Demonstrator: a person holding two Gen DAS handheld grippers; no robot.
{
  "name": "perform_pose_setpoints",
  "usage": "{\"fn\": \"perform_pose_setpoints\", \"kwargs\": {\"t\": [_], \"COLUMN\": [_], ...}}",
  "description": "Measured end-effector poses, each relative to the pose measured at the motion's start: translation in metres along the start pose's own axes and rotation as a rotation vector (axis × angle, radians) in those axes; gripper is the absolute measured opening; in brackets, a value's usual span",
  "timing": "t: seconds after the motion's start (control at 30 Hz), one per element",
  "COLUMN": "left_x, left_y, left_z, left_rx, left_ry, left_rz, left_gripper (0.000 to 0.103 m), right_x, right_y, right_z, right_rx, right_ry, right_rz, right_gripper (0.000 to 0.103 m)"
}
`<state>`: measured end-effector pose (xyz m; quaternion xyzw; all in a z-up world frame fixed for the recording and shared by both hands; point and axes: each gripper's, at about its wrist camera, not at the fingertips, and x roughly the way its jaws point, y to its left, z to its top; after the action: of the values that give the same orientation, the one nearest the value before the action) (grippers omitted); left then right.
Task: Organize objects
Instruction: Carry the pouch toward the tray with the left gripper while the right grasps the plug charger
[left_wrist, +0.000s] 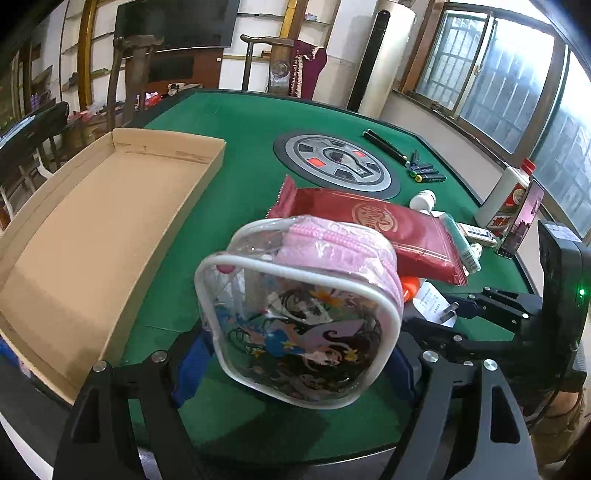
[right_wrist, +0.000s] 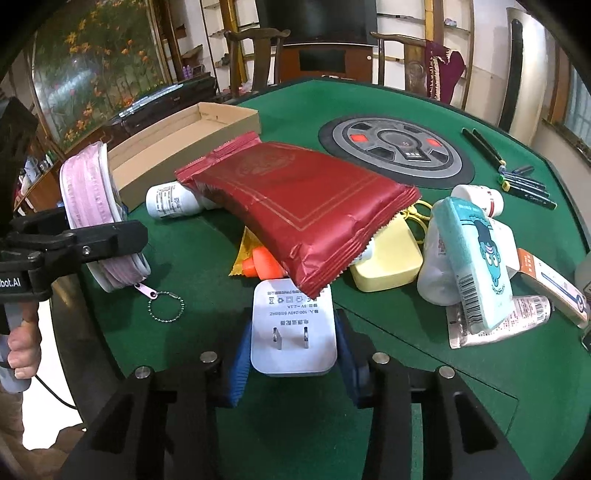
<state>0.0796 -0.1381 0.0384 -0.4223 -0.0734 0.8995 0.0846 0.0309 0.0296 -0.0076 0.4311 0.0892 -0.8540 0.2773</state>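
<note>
Green table (right_wrist: 192, 332): charger (right_wrist: 293, 325) seemingly between claw (right_wrist: 291, 363).

Red snack bag (right_wrist: 295, 214) covers most of orange tube (right_wrist: 264, 264) and part of yellow case (right_wrist: 388, 266). Adapter (right_wrist: 293, 325) print too small to read. Right-edge box (right_wrist: 554, 288) cropped.

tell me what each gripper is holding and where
The left gripper clamps the clear cartoon pouch across its two flat sides. The right gripper has its pads on the white charger, on its side faces.
</note>
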Motion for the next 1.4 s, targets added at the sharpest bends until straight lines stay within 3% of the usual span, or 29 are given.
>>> {"fn": "perform_pose_setpoints", "kwargs": {"t": [0.33,0.57,1.1,1.27,1.4], "left_x": [-0.014,-0.019,-0.064,-0.076,-0.072], "left_y": [0.0,0.002,0.02,0.053,0.086], "left_z": [0.006,0.008,0.023,0.032,0.039], "left_rx": [-0.001,0.008,-0.011,-0.046,-0.076], "left_ry": [-0.036,-0.049,-0.164,-0.203,-0.194], "left_rz": [0.038,0.111,0.187,0.279,0.401], "left_gripper": [0.08,0.08,0.08,0.08,0.08], "right_x": [-0.024,-0.039,-0.061,-0.06,-0.059], "right_y": [0.02,0.031,0.042,0.044,0.046], "right_z": [0.001,0.005,0.017,0.017,0.015], "right_rx": [-0.041,-0.057,-0.073,-0.073,-0.074], "right_ry": [-0.071,-0.12,-0.182,-0.18,-0.173], "right_rz": [0.035,0.067,0.095,0.102,0.11], "right_gripper": [0.043,0.043,0.043,0.043,0.043]}}
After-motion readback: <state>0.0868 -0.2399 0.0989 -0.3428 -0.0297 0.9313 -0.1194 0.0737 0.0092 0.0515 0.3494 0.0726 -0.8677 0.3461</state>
